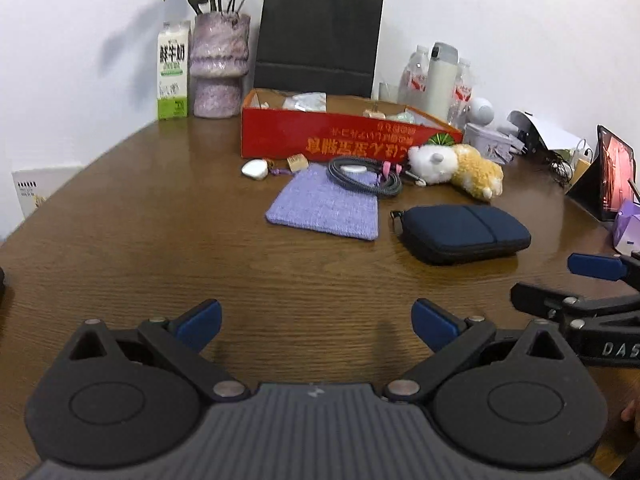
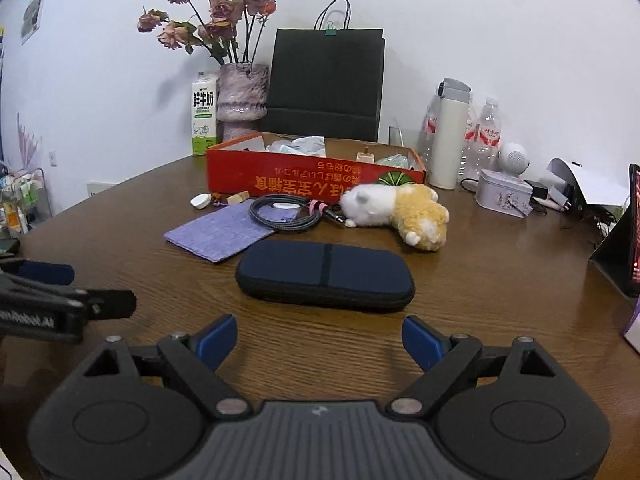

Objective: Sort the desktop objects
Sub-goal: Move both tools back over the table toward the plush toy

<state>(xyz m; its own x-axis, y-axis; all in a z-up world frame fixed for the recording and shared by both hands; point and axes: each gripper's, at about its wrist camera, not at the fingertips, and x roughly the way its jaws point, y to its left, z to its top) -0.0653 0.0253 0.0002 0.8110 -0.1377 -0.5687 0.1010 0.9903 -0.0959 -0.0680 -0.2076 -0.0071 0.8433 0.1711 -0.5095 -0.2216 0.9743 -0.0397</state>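
A dark blue zip case (image 2: 325,273) lies on the brown table just ahead of my right gripper (image 2: 320,340), which stands open and empty. Beyond it lie a purple knit pouch (image 2: 224,230), a coiled grey cable (image 2: 286,213) and a white and tan plush toy (image 2: 400,210). A red cardboard box (image 2: 316,178) holding small items sits behind them. My left gripper (image 1: 317,322) is open over bare wood, short of the pouch (image 1: 326,208) and the case (image 1: 464,232). A white charger (image 1: 255,169) and a small wooden stamp (image 1: 297,162) lie by the box (image 1: 340,140).
At the back stand a milk carton (image 2: 205,114), a vase of dried roses (image 2: 242,100), a black paper bag (image 2: 326,82), a white flask (image 2: 450,136), water bottles (image 2: 486,140), a tin (image 2: 505,192) and a tablet (image 1: 614,174) at the right edge.
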